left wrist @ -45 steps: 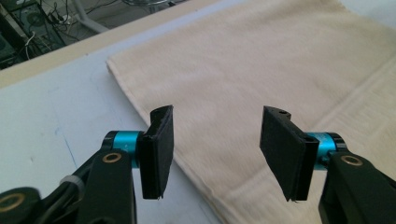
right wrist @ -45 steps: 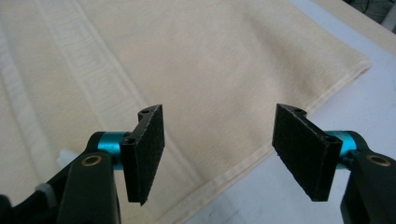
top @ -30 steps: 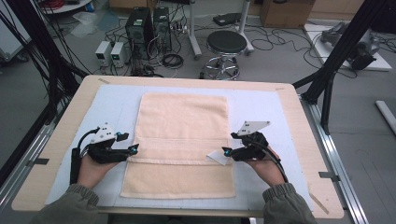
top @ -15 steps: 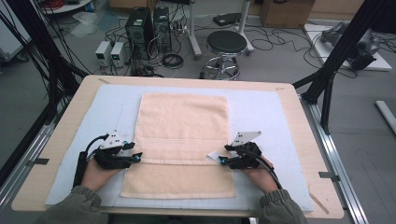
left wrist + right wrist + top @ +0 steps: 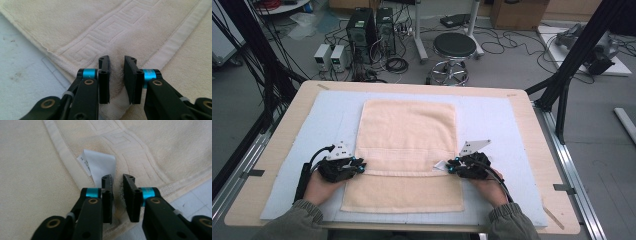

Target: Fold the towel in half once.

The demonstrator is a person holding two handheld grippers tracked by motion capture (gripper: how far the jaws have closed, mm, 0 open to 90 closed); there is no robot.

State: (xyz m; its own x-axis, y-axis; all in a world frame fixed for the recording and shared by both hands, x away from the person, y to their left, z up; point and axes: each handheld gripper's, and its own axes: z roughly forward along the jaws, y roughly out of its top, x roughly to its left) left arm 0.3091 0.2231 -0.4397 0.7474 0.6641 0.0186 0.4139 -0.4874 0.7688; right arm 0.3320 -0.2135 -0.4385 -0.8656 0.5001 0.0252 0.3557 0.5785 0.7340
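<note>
Cream towel (image 5: 409, 145): flat on pale blue mat (image 5: 497, 120) on tabletop (image 5: 277, 150), near part folded back, folded edge running across between both grippers.

Left gripper (image 5: 357, 166): at towel's left edge on fold line; jaws just been closing, now pinched on raised towel fabric beside key-pattern border (image 5: 95, 42).

Right gripper (image 5: 451, 166): at towel's right edge; jaws just been closing, now pinched on towel fold, touching white care label (image 5: 98, 166).

Black stool (image 5: 453, 47): on floor beyond tabletop.
</note>
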